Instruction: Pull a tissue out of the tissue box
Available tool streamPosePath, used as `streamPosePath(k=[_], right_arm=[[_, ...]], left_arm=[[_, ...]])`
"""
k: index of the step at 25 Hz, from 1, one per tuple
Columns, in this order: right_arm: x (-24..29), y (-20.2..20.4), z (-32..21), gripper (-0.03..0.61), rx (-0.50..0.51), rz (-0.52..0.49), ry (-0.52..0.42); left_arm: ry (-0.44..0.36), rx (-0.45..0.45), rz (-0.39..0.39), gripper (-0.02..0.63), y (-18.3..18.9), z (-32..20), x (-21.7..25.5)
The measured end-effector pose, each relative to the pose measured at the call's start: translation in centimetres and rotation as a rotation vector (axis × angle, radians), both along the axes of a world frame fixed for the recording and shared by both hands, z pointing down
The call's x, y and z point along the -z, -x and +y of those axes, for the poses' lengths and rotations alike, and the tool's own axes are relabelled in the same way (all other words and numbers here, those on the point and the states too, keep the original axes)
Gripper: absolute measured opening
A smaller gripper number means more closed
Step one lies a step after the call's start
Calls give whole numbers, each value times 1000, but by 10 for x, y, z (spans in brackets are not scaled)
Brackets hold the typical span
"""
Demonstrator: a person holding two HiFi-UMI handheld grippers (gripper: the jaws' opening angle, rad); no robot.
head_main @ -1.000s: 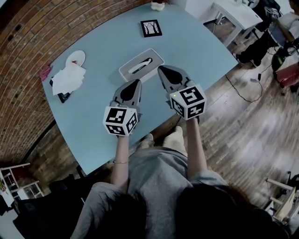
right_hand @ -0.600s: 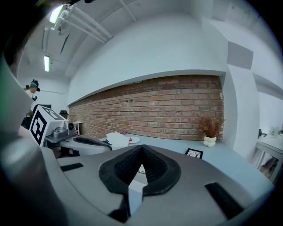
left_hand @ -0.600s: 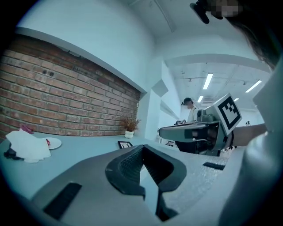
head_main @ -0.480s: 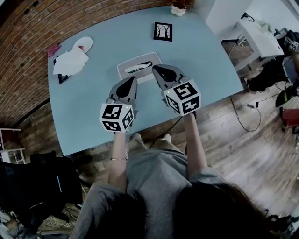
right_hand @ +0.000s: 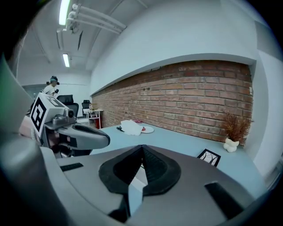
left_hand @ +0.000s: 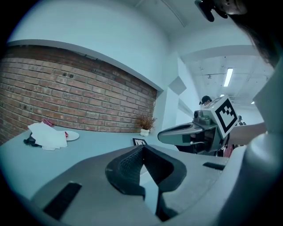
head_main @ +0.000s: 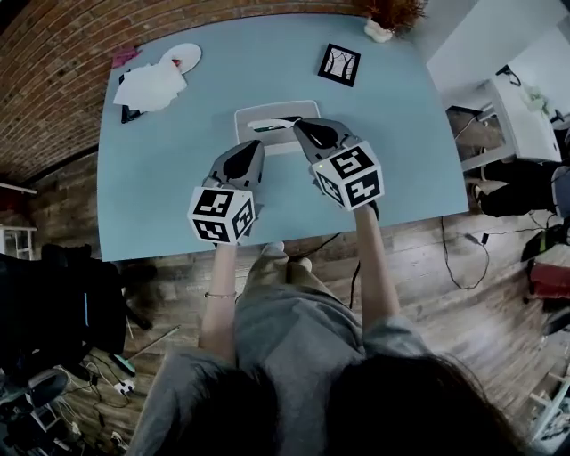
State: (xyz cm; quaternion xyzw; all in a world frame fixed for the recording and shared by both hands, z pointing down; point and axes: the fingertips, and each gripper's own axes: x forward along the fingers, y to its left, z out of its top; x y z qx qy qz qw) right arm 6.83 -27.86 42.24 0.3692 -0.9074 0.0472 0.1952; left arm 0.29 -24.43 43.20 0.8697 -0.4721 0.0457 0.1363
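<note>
The grey tissue box (head_main: 267,118) lies on the light blue table (head_main: 178,178), with a dark slot in its top. My left gripper (head_main: 256,146) is shut, its tip at the box's near edge. My right gripper (head_main: 301,126) is also shut, its tip over the box's right end. In the left gripper view the jaws of the left gripper (left_hand: 141,148) meet at a point with nothing between them, and the right gripper (left_hand: 188,132) floats to the right. In the right gripper view the right gripper (right_hand: 142,147) is empty too, and the left gripper (right_hand: 77,133) hangs at left.
A small framed picture (head_main: 339,64) stands behind the box. A heap of white tissues (head_main: 149,86), a white plate (head_main: 182,56) and a pink item (head_main: 125,56) lie at the far left corner. A potted dry plant (head_main: 388,20) sits at the back edge. A dark chair (head_main: 62,307) stands left of the table.
The head view has swung, so the table sits squarer in frame. Both grippers have edged closer to the tissue box and stay shut.
</note>
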Motion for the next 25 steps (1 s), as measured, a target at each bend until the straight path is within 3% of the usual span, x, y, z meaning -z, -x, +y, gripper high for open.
streamPosePath(k=[9, 14, 25], right_arm=[[-44, 22, -27, 3, 148, 206, 36], [-67, 35, -37, 56, 211, 300, 58], [-100, 42, -49, 100, 278, 404, 97]], left_arm=[[47, 34, -19, 3, 15, -20, -21], [65, 52, -12, 3, 24, -29, -32], [105, 55, -13, 3, 21, -36, -52]])
